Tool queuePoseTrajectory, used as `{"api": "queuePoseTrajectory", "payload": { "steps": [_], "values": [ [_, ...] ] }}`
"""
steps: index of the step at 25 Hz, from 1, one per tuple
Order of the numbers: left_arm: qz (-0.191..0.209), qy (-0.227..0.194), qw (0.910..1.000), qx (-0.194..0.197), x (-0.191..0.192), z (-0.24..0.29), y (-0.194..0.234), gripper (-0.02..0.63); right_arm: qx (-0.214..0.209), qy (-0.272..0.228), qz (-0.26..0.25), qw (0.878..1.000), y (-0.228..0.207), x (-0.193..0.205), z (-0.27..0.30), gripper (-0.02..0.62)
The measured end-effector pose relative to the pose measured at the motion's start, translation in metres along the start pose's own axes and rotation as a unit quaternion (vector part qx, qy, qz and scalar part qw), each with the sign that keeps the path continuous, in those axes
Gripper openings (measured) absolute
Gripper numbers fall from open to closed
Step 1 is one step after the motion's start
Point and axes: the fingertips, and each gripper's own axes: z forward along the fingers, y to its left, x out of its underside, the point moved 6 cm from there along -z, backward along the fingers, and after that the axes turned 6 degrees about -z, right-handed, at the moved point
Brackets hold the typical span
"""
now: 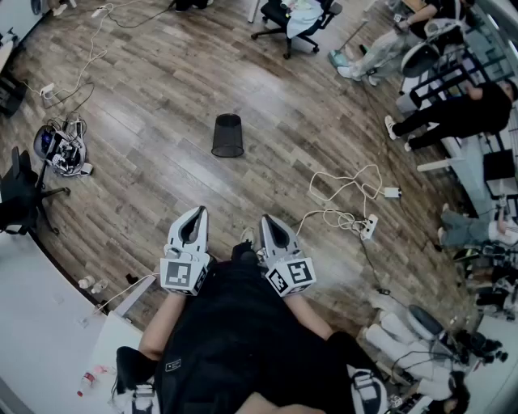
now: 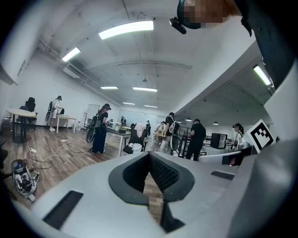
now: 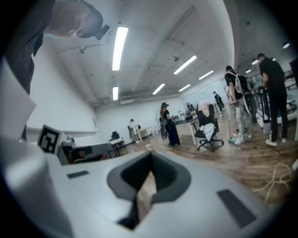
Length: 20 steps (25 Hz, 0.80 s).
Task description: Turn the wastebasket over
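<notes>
In the head view a black mesh wastebasket (image 1: 227, 135) stands alone on the wood floor, well ahead of both grippers. My left gripper (image 1: 195, 213) and right gripper (image 1: 266, 220) are held side by side close to my body, both pointing toward the basket and far short of it. Each is shut with nothing between its jaws. The left gripper view shows the left gripper (image 2: 149, 155) with its tips together, and the right gripper view shows the same for the right gripper (image 3: 150, 157). The basket appears in neither gripper view.
White cables and a power strip (image 1: 368, 227) lie on the floor to the right. A bundle of gear (image 1: 62, 150) and a black chair (image 1: 19, 191) sit at the left. An office chair (image 1: 295, 20) and seated people (image 1: 453, 113) are at the far right. A white desk (image 1: 40, 323) is at lower left.
</notes>
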Motion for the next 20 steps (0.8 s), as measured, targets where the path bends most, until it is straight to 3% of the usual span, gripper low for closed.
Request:
{"api": "queuePoseTrajectory", "payload": {
  "steps": [10, 20],
  "values": [
    [0.0, 0.001, 1.0, -0.002, 0.005, -0.001, -0.001, 0.035, -0.005, -0.002, 0.007, 1.0, -0.001, 0.006, -0.001, 0.032],
    [-0.001, 0.006, 0.9999, -0.016, 0.017, 0.015, -0.018, 0.035, -0.01, -0.002, 0.014, 1.0, -0.035, 0.008, -0.007, 0.032]
  ]
}}
